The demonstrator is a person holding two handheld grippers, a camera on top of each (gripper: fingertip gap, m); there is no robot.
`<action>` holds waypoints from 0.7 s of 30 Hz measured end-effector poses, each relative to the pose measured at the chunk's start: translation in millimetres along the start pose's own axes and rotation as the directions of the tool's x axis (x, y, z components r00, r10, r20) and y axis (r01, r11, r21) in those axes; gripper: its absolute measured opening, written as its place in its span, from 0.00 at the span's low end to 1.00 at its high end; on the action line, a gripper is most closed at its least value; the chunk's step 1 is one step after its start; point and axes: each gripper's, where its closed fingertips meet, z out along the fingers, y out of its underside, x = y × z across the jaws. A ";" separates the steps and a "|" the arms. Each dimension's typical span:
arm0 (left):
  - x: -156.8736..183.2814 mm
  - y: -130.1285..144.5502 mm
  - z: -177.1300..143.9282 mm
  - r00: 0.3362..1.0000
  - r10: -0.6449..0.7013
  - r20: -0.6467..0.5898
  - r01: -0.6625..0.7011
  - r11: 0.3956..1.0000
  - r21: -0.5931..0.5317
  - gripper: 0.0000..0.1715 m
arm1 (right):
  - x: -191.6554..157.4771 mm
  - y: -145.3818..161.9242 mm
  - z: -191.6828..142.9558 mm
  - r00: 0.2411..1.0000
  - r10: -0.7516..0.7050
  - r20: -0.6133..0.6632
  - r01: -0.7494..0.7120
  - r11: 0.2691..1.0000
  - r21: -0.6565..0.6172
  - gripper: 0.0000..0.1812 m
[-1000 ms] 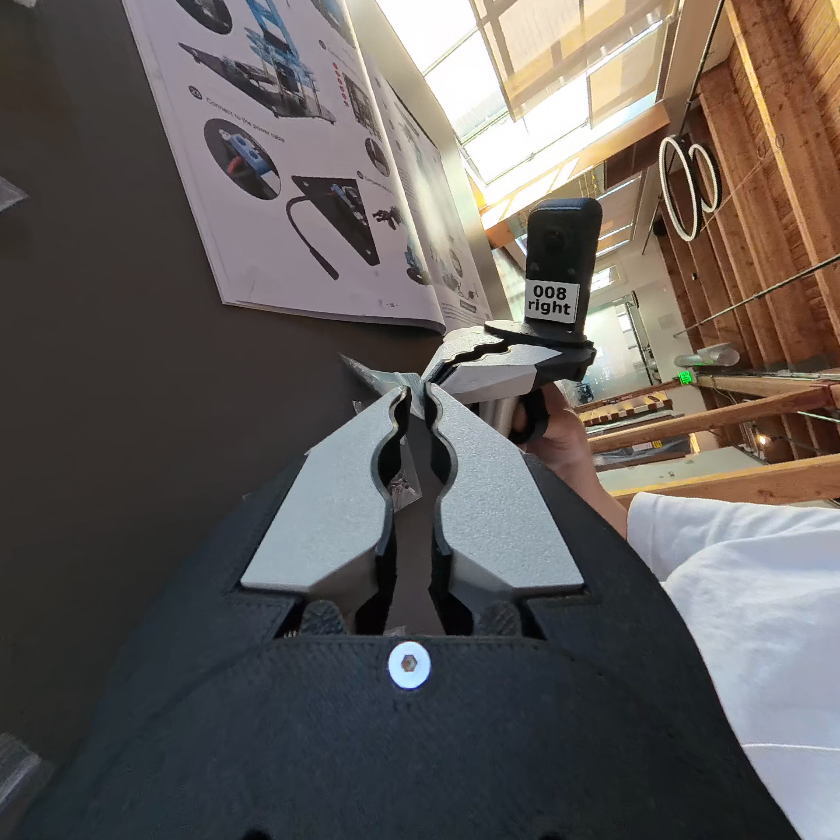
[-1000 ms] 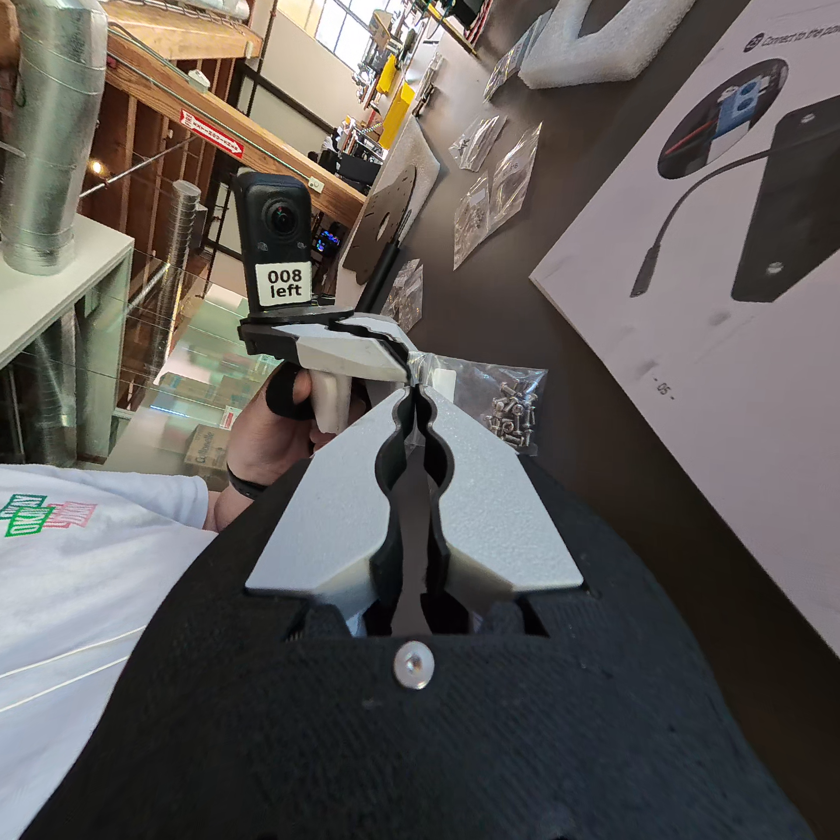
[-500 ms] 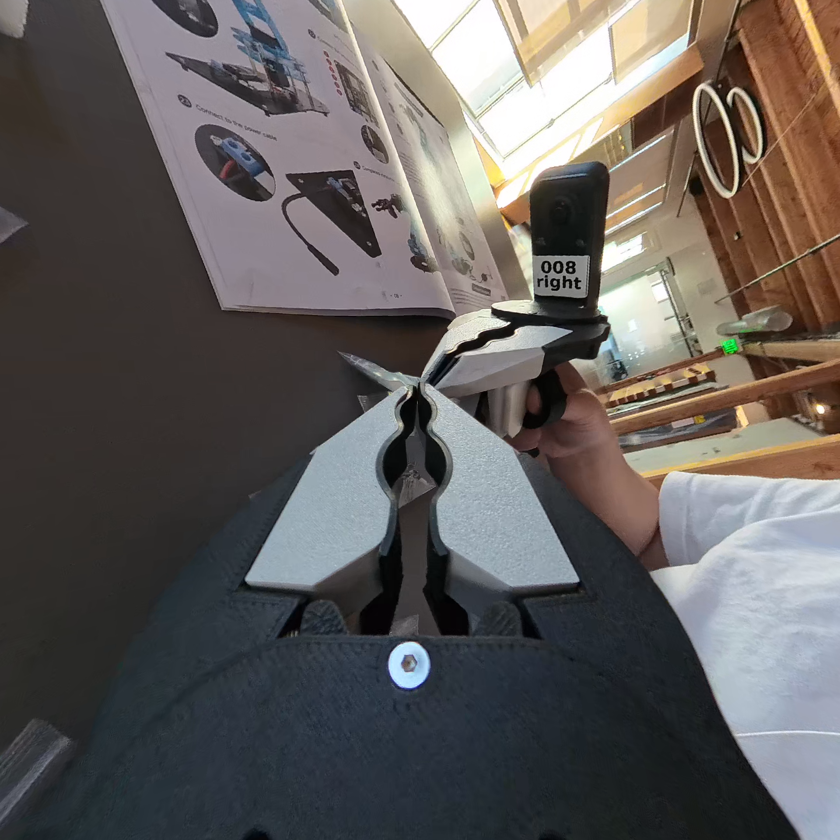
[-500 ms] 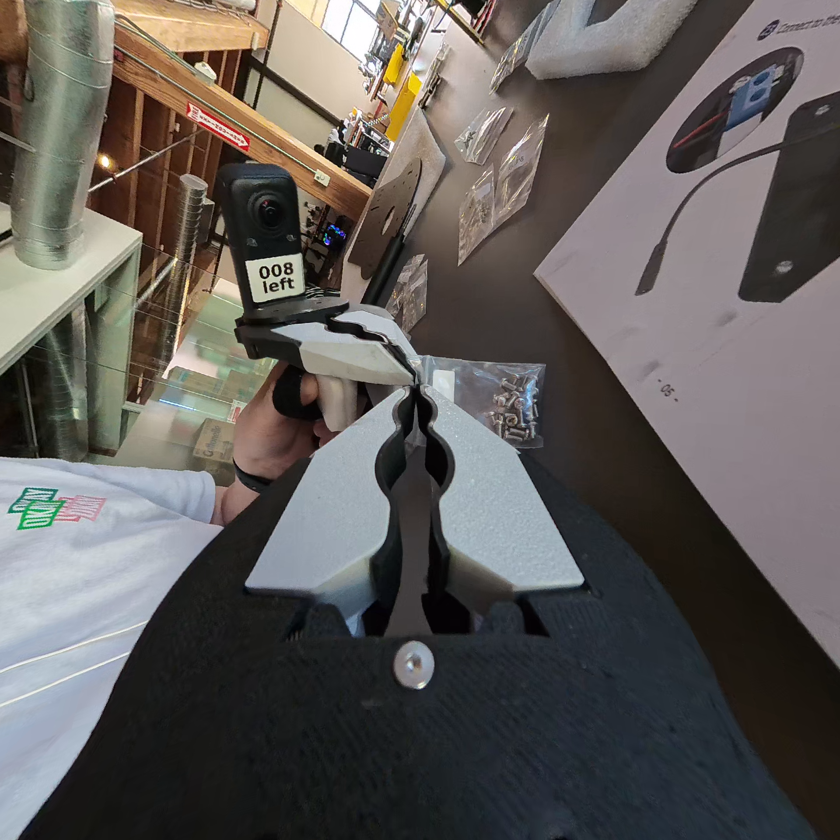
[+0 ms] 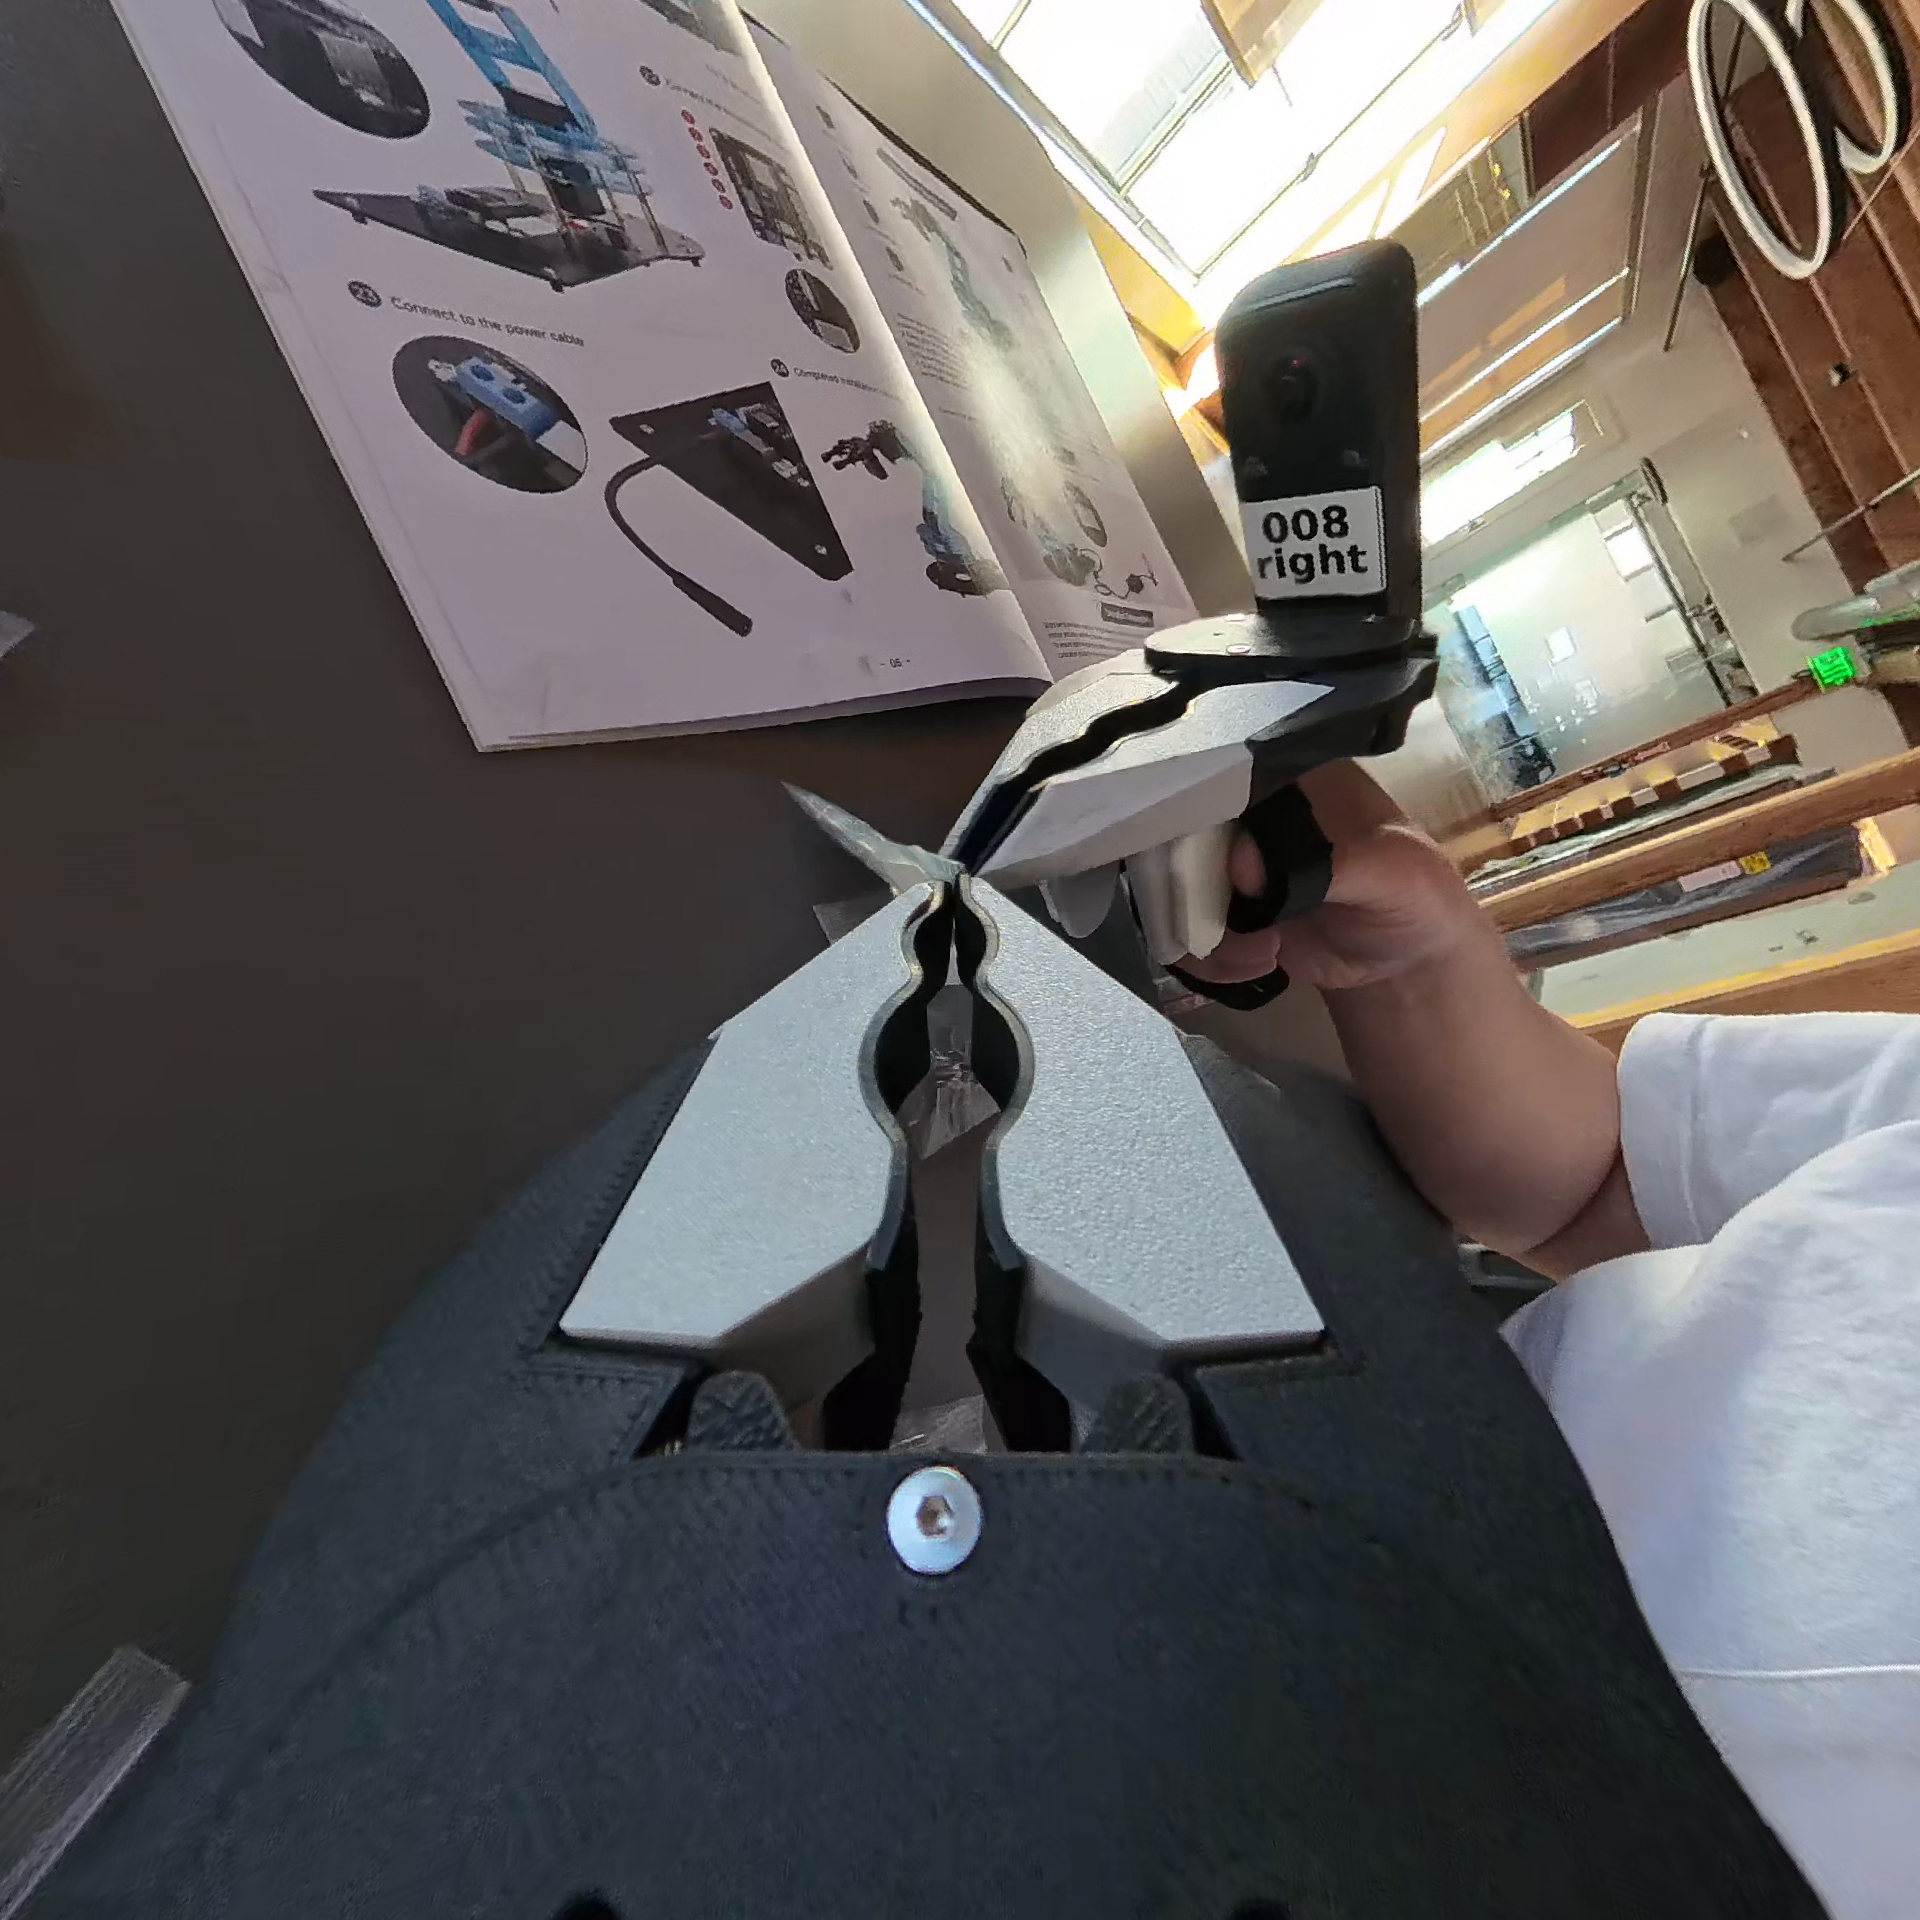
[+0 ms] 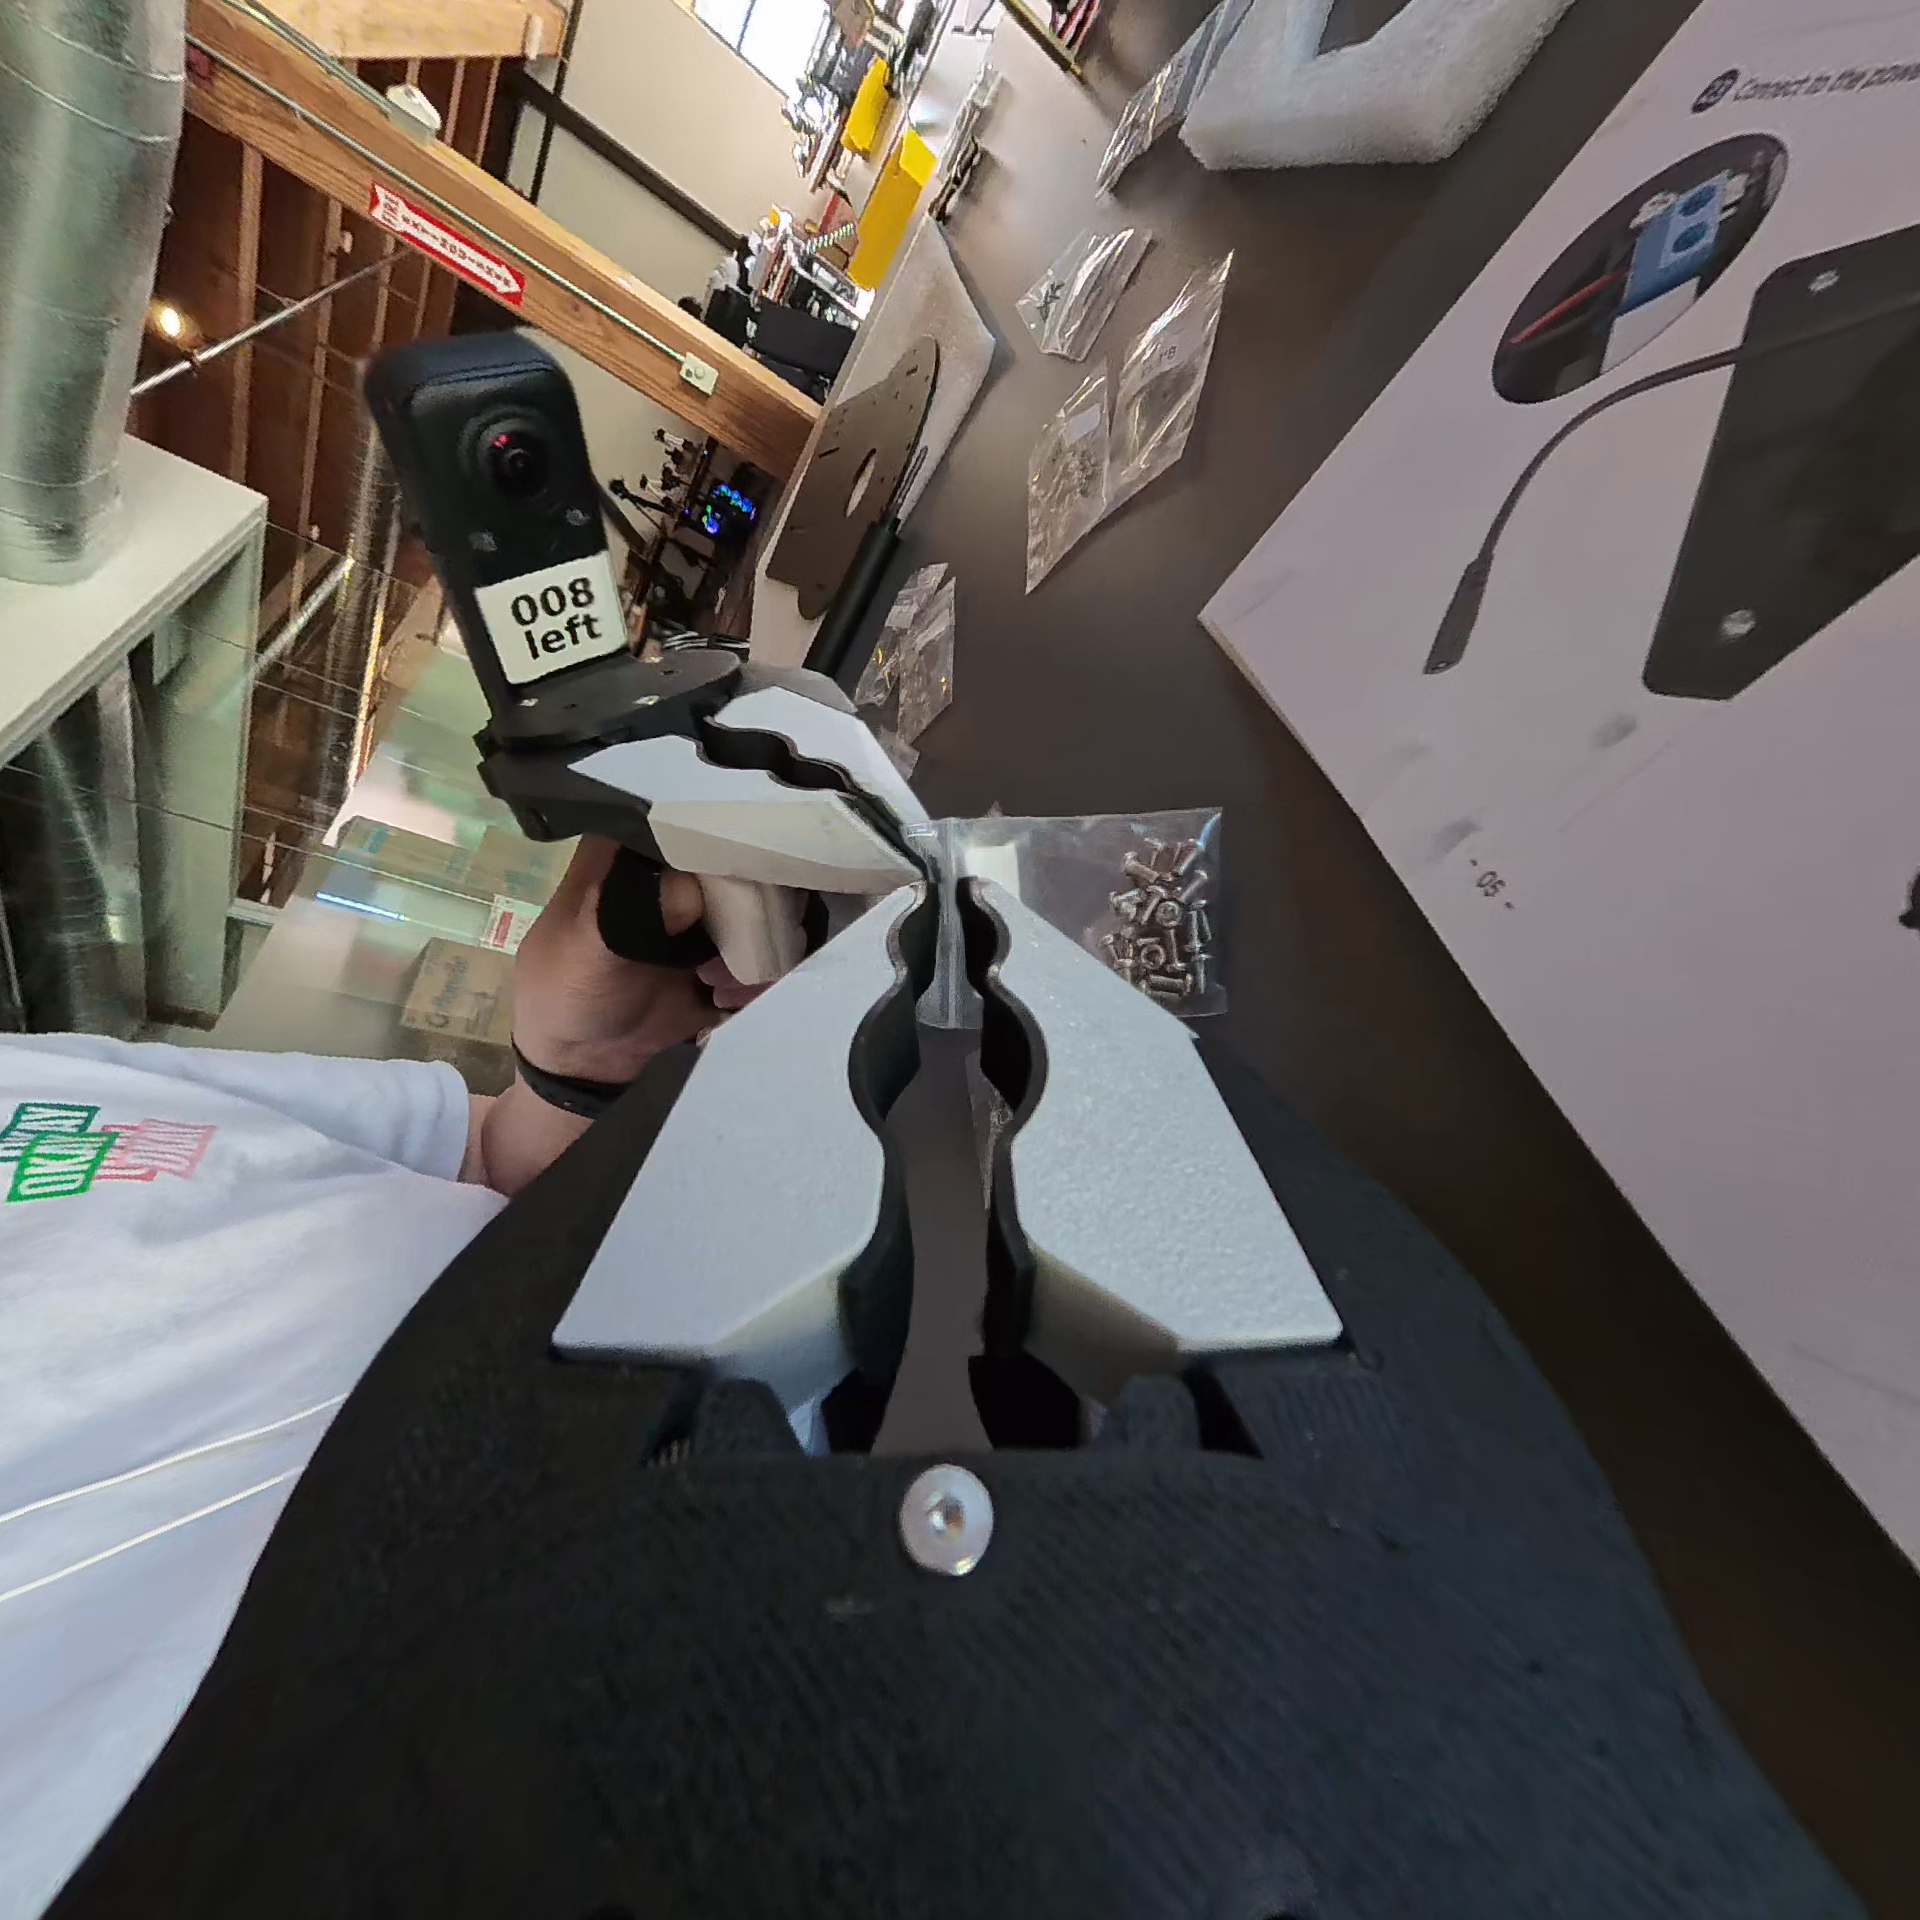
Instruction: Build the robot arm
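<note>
2 tools pinch screw bag; manual beside, seemingly untouched.

Both units look 3D-printed: a black textured body with a silver hex screw in the middle, and pale grey fingers with wavy black-lined inner edges. Each hand-held gripper carries a stubby black camera up top (white sticker on it). Person wears a white tee and a dark wristband.
</note>
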 end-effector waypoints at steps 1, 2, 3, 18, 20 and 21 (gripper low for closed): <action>0.7 0.5 0.3 1.000 0.015 0.005 -0.015 1.000 -0.005 0.00 | -0.5 0.9 0.3 1.000 0.003 0.004 -0.003 1.000 -0.007 0.02; 1.1 0.8 0.5 0.999 0.034 0.012 -0.033 0.999 -0.009 0.00 | -1.1 1.3 0.3 1.000 0.007 0.010 -0.007 1.000 -0.009 0.02; 1.6 1.0 0.6 0.998 0.052 0.019 -0.052 0.999 -0.011 0.00 | -2.0 1.5 0.2 1.000 0.014 0.020 -0.014 1.000 -0.011 0.02; 7.5 5.6 0.5 0.992 0.127 0.021 -0.125 0.991 -0.049 0.00 | -0.3 -10.6 -14.8 0.980 -0.167 -0.109 0.168 0.986 0.008 0.00; 8.7 4.9 0.5 0.993 0.119 0.013 -0.119 0.992 -0.042 0.00 | -4.7 -4.8 -13.1 0.982 -0.176 -0.070 0.175 0.984 -0.030 0.00; 10.0 4.7 0.9 0.993 0.117 0.006 -0.117 0.992 -0.040 0.00 | -6.4 -1.0 -10.8 0.981 -0.187 -0.058 0.185 0.981 -0.051 0.00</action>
